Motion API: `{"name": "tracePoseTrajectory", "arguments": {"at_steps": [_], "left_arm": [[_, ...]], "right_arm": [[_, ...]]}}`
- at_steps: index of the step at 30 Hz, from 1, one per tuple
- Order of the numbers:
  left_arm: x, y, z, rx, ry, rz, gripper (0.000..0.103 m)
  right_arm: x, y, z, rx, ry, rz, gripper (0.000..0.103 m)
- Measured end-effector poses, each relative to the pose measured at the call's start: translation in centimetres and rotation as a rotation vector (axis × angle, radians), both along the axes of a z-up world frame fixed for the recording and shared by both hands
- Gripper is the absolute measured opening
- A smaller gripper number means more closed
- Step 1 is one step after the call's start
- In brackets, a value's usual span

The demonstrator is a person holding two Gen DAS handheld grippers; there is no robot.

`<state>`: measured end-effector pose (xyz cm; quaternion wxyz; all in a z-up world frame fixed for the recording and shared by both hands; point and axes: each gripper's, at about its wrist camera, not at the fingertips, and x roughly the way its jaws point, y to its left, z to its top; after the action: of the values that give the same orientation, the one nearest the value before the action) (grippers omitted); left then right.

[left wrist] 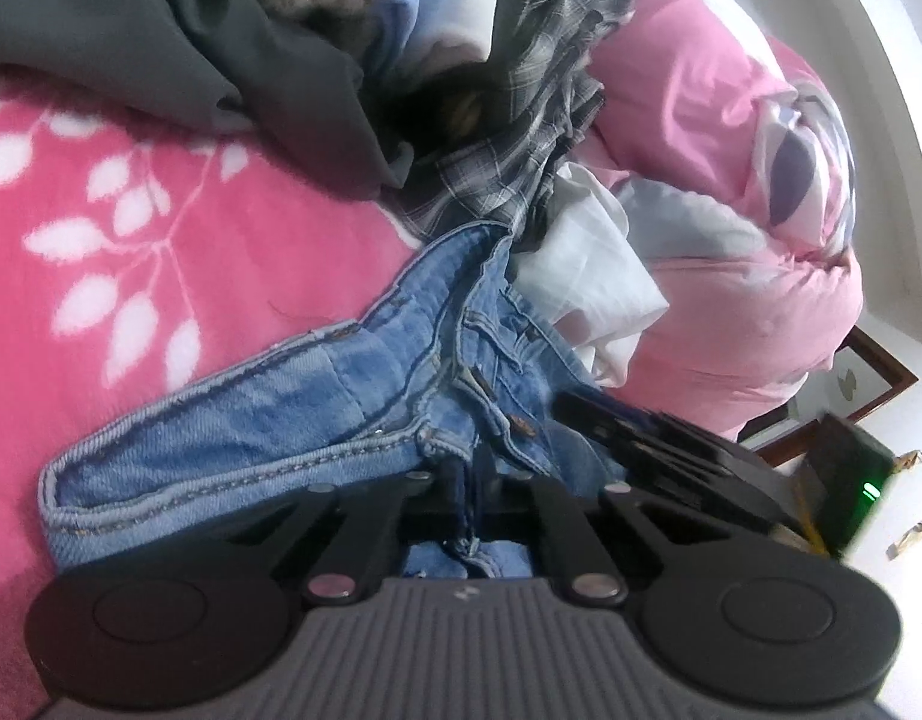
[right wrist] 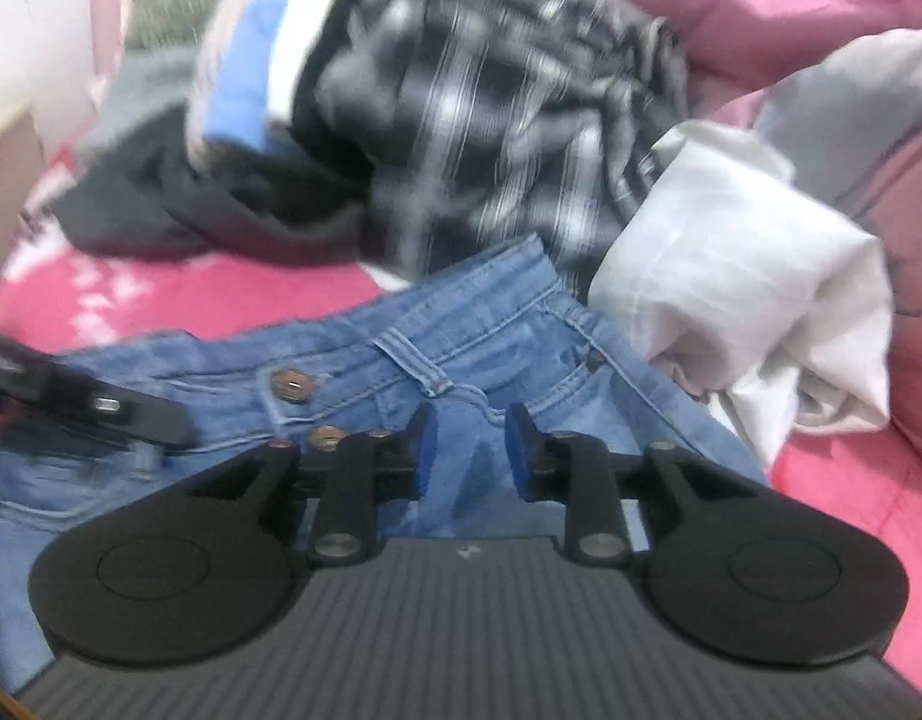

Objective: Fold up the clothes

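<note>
Blue jeans (left wrist: 251, 444) lie crumpled on a pink bed cover, waistband and fly toward me. My left gripper (left wrist: 469, 480) is shut on a fold of denim at the fly, which runs pinched between its fingers. The right gripper (left wrist: 640, 450) shows as a black shape just to its right. In the right wrist view the jeans (right wrist: 461, 324) spread below, with a copper button near the waistband. My right gripper (right wrist: 469, 450) stands open just above the denim by a belt loop, its blue pads (right wrist: 425, 456) apart and gripping nothing. The left gripper (right wrist: 131, 414) reaches in from the left edge.
Behind the jeans is a heap of clothes: a grey plaid shirt (left wrist: 520, 120), a dark grey garment (left wrist: 221, 48) and a white cloth (left wrist: 592, 264). A pink duvet (left wrist: 730, 180) bulges at the right. The pink leaf-print blanket (left wrist: 161, 210) stretches to the left.
</note>
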<state>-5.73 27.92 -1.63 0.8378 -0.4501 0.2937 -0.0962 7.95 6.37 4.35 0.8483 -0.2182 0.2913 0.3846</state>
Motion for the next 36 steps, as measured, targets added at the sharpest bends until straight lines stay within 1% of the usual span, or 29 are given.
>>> {"name": "tracePoseTrajectory", "arguments": {"at_steps": [2,4,7,9,10,12,14,16,18,19,20,22,24,26,28,29,30,32,34,36], "left_arm": [[-0.1,0.1,0.0,0.003,-0.001,-0.002,0.003],[-0.1,0.0,0.1,0.011,0.003,-0.001,0.003],[0.0,-0.1,0.2,0.018,0.011,-0.004,0.003],[0.0,0.0,0.1,0.006,0.013,-0.007,0.003],[0.0,0.1,0.1,0.001,0.014,-0.008,0.003],[0.0,0.1,0.0,-0.002,0.015,-0.01,0.003],[0.1,0.0,0.1,0.0,0.017,-0.011,0.003],[0.1,0.0,0.0,-0.002,0.02,-0.012,0.004],[0.1,0.1,0.0,-0.005,0.02,-0.012,0.004],[0.1,0.1,0.0,-0.006,0.02,-0.012,0.004],[0.0,0.1,-0.1,-0.007,0.02,-0.012,0.004],[0.0,0.1,-0.1,-0.009,0.019,-0.012,0.005],[0.0,0.2,-0.1,-0.011,0.019,-0.011,0.005],[-0.1,0.2,-0.1,-0.011,0.019,-0.011,0.005],[-0.1,0.1,-0.1,-0.008,0.019,-0.01,0.005],[-0.1,0.1,-0.1,-0.008,0.018,-0.011,0.005],[-0.1,0.2,-0.1,-0.008,0.017,-0.012,0.005],[-0.1,0.2,-0.1,-0.004,0.015,-0.012,0.005],[-0.1,0.1,0.0,0.007,0.009,-0.012,0.005],[-0.2,0.0,0.0,0.023,-0.001,-0.011,0.004]], "right_arm": [[0.4,1.6,-0.9,-0.06,-0.053,0.02,0.027],[-0.3,3.3,-1.5,-0.135,-0.138,0.073,0.027],[-2.1,5.4,-2.5,-0.273,-0.267,0.191,0.026],[-3.5,6.3,-3.2,-0.367,-0.372,0.252,0.026],[-3.9,6.7,-3.3,-0.401,-0.403,0.276,0.026],[-4.3,7.3,-3.6,-0.448,-0.436,0.315,0.026],[-4.1,7.9,-4.3,-0.501,-0.442,0.342,0.026],[-4.1,8.6,-5.2,-0.557,-0.482,0.367,0.025],[-3.9,9.1,-5.4,-0.573,-0.508,0.362,0.026],[-3.6,9.1,-5.2,-0.568,-0.497,0.355,0.026],[-3.2,9.1,-4.9,-0.556,-0.484,0.345,0.028],[-2.9,9.0,-4.6,-0.549,-0.516,0.304,0.031],[-2.5,8.9,-4.4,-0.548,-0.552,0.272,0.031],[-2.2,8.8,-4.3,-0.533,-0.533,0.255,0.031],[-1.9,9.2,-4.3,-0.514,-0.503,0.257,0.027],[-1.9,9.3,-4.4,-0.513,-0.493,0.268,0.02],[-1.9,9.4,-4.5,-0.513,-0.484,0.278,0.018],[-1.5,9.5,-4.9,-0.529,-0.498,0.28,0.017],[-1.1,9.3,-4.9,-0.514,-0.485,0.254,0.017],[-1.0,9.1,-5.0,-0.486,-0.478,0.229,0.007]]}}
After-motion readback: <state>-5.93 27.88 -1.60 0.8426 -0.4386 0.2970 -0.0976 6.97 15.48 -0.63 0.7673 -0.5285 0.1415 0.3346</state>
